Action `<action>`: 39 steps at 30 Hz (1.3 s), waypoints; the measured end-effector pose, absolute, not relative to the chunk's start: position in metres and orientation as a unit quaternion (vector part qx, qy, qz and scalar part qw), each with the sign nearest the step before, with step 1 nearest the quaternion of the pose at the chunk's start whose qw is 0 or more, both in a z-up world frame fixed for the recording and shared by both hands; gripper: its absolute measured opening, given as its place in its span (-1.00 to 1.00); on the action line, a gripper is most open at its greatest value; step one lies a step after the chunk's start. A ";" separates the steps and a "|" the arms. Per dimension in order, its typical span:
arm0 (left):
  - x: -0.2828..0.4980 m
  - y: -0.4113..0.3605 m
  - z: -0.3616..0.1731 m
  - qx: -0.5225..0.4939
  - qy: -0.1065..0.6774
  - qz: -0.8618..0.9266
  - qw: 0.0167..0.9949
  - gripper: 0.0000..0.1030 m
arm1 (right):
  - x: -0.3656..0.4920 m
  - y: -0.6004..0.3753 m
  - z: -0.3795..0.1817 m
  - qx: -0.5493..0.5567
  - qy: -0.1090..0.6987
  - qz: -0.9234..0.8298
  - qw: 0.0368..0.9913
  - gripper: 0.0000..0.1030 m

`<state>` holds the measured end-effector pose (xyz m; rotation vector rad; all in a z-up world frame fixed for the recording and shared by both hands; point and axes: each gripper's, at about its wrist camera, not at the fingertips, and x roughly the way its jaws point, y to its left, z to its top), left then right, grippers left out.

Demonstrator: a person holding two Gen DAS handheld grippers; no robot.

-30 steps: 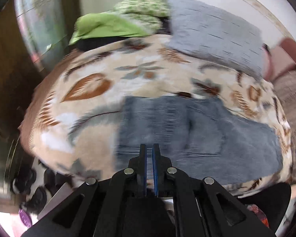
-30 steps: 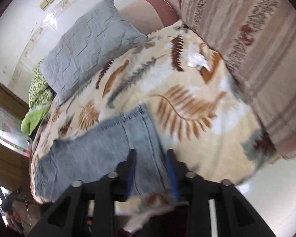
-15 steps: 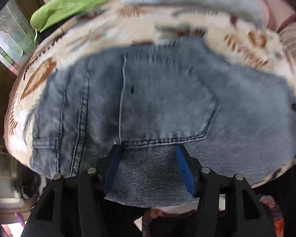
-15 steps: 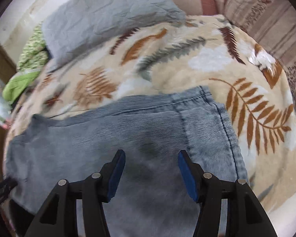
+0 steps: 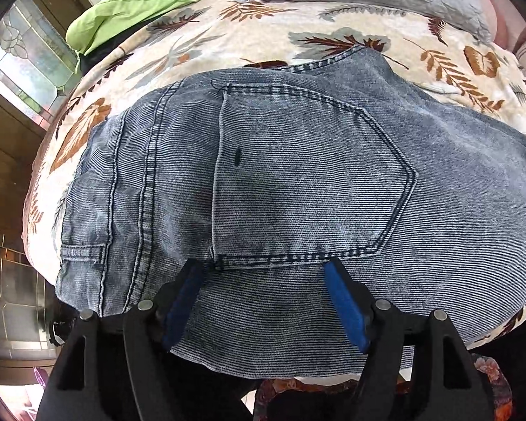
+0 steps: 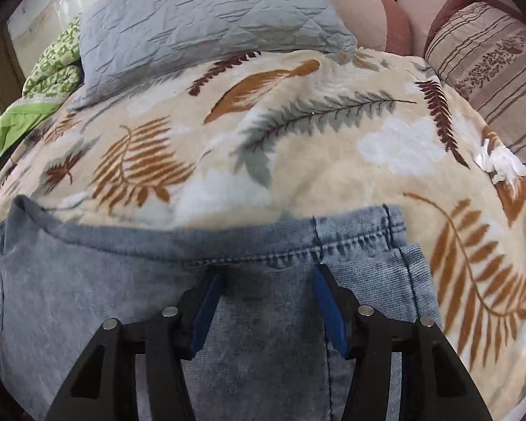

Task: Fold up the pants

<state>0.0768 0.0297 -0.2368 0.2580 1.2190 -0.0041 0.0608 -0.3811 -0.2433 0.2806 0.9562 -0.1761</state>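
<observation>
Both grippers are now hanging low over the jeans (image 5: 298,182), far closer than a second ago. Left gripper (image 5: 263,301) has just been opening its jaws and is straddling cloth below the back pocket (image 5: 308,182), unpinched. Right gripper (image 6: 266,301) is sitting open over the hem end (image 6: 361,242). Jeans are lying flat on the bed (image 6: 298,147), stretching lengthwise between the grippers.

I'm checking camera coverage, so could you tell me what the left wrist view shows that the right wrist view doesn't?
Only the left wrist view shows the back pocket and the window. Only the right wrist view shows the leg hem, striped cushion and white tissue. Both show the jeans, leaf blanket, grey pillow, green cloth and an open gripper.
</observation>
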 end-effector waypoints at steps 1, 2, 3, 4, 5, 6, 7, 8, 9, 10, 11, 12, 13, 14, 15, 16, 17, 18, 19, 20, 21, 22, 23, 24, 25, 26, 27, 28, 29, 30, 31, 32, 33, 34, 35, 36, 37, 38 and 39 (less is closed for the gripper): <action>0.075 0.029 -0.234 0.115 0.570 -0.003 0.813 0.42 | 0.059 -0.381 -0.241 0.139 0.455 -0.085 0.876 0.11; 0.073 0.029 -0.230 0.109 0.568 -0.007 0.816 0.42 | 0.055 -0.382 -0.237 0.147 0.449 -0.087 0.877 0.11; 0.072 0.029 -0.226 0.107 0.565 -0.009 0.818 0.42 | 0.051 -0.384 -0.234 0.159 0.444 -0.087 0.878 0.11; 0.070 0.028 -0.223 0.106 0.561 -0.011 0.821 0.42 | 0.048 -0.386 -0.231 0.171 0.439 -0.086 0.878 0.11; 0.068 0.027 -0.219 0.105 0.554 -0.014 0.826 0.42 | 0.042 -0.389 -0.227 0.188 0.430 -0.086 0.879 0.14; 0.065 0.026 -0.217 0.104 0.548 -0.016 0.830 0.42 | 0.036 -0.391 -0.223 0.200 0.420 -0.084 0.882 0.14; 0.063 0.025 -0.214 0.103 0.543 -0.018 0.833 0.42 | 0.029 -0.391 -0.219 0.209 0.410 -0.076 0.884 0.14; 0.063 0.023 -0.213 0.102 0.539 -0.019 0.836 0.42 | 0.023 -0.390 -0.215 0.215 0.404 -0.068 0.887 0.14; 0.062 0.022 -0.211 0.099 0.534 -0.019 0.839 0.42 | 0.019 -0.387 -0.213 0.218 0.398 -0.059 0.889 0.14; 0.062 0.021 -0.211 0.097 0.532 -0.018 0.841 0.43 | 0.016 -0.384 -0.211 0.217 0.394 -0.050 0.891 0.14; 0.063 0.020 -0.211 0.096 0.531 -0.018 0.842 0.42 | 0.015 -0.377 -0.208 0.214 0.392 -0.033 0.894 0.14; 0.064 0.019 -0.212 0.093 0.532 -0.020 0.841 0.42 | 0.014 -0.370 -0.207 0.212 0.391 -0.019 0.896 0.14; 0.065 0.018 -0.214 0.092 0.534 -0.021 0.840 0.42 | 0.013 -0.361 -0.205 0.213 0.391 0.001 0.896 0.14; 0.065 0.015 -0.215 0.092 0.537 -0.023 0.839 0.43 | 0.015 -0.351 -0.205 0.218 0.392 0.018 0.894 0.14; 0.067 0.014 -0.218 0.094 0.538 -0.024 0.838 0.43 | 0.016 -0.343 -0.205 0.220 0.394 0.031 0.892 0.14; 0.069 0.011 -0.220 0.096 0.539 -0.027 0.836 0.43 | 0.020 -0.327 -0.206 0.215 0.400 0.046 0.890 0.14; 0.073 0.009 -0.222 0.099 0.540 -0.030 0.835 0.43 | 0.024 -0.313 -0.207 0.206 0.406 0.057 0.889 0.14; 0.073 0.007 -0.225 0.104 0.543 -0.030 0.833 0.43 | 0.026 -0.302 -0.208 0.201 0.411 0.066 0.887 0.14; 0.074 0.005 -0.230 0.109 0.548 -0.028 0.829 0.43 | 0.032 -0.286 -0.212 0.201 0.421 0.080 0.881 0.14; 0.075 0.006 -0.235 0.113 0.554 -0.022 0.824 0.45 | 0.035 -0.275 -0.216 0.198 0.429 0.088 0.877 0.14; 0.077 0.007 -0.241 0.117 0.561 -0.014 0.819 0.47 | 0.039 -0.262 -0.219 0.182 0.438 0.087 0.876 0.15; 0.079 0.009 -0.245 0.118 0.566 -0.010 0.816 0.53 | 0.043 -0.252 -0.222 0.162 0.443 0.081 0.878 0.16; 0.081 0.011 -0.247 0.114 0.566 -0.010 0.817 0.59 | 0.048 -0.242 -0.226 0.129 0.450 0.069 0.881 0.17; 0.082 0.011 -0.247 0.114 0.563 -0.010 0.819 0.63 | 0.051 -0.237 -0.228 0.111 0.445 0.065 0.886 0.17; 0.083 0.011 -0.248 0.119 0.561 -0.008 0.819 0.70 | 0.053 -0.234 -0.229 0.097 0.442 0.063 0.890 0.17; 0.084 0.009 -0.250 0.122 0.561 -0.006 0.819 0.78 | 0.055 -0.234 -0.230 0.096 0.441 0.062 0.890 0.18; 0.085 0.008 -0.252 0.125 0.560 -0.001 0.819 0.85 | 0.058 -0.236 -0.231 0.100 0.440 0.062 0.890 0.18; 0.088 0.009 -0.255 0.128 0.561 0.007 0.818 1.00 | 0.060 -0.237 -0.233 0.103 0.438 0.061 0.891 0.18; 0.092 0.011 -0.258 0.117 0.566 0.006 0.816 1.00 | 0.063 -0.236 -0.234 0.099 0.436 0.060 0.893 0.18; 0.095 0.014 -0.258 0.106 0.571 0.002 0.814 1.00 | 0.065 -0.235 -0.235 0.092 0.431 0.060 0.895 0.18; 0.097 0.015 -0.259 0.101 0.574 -0.002 0.813 1.00 | 0.068 -0.236 -0.235 0.088 0.429 0.060 0.897 0.18; 0.098 0.015 -0.259 0.102 0.575 -0.004 0.812 1.00 | 0.070 -0.237 -0.236 0.089 0.426 0.061 0.898 0.19; 0.098 0.015 -0.260 0.104 0.574 -0.004 0.813 1.00 | 0.072 -0.238 -0.236 0.091 0.425 0.061 0.899 0.20; 0.097 0.014 -0.260 0.103 0.570 -0.002 0.815 1.00 | 0.074 -0.239 -0.236 0.093 0.423 0.061 0.899 0.21; 0.096 0.014 -0.260 0.105 0.565 -0.001 0.818 1.00 | 0.076 -0.240 -0.236 0.095 0.423 0.061 0.899 0.21; 0.094 0.014 -0.261 0.106 0.562 0.000 0.820 1.00 | 0.079 -0.240 -0.236 0.097 0.423 0.059 0.899 0.22; 0.093 0.014 -0.261 0.106 0.557 0.001 0.824 1.00 | 0.080 -0.240 -0.235 0.099 0.423 0.057 0.899 0.22; 0.092 0.014 -0.262 0.106 0.554 0.000 0.826 1.00 | 0.082 -0.240 -0.235 0.100 0.424 0.056 0.898 0.22; 0.090 0.014 -0.262 0.106 0.554 -0.001 0.826 1.00 | 0.084 -0.240 -0.234 0.105 0.425 0.054 0.897 0.22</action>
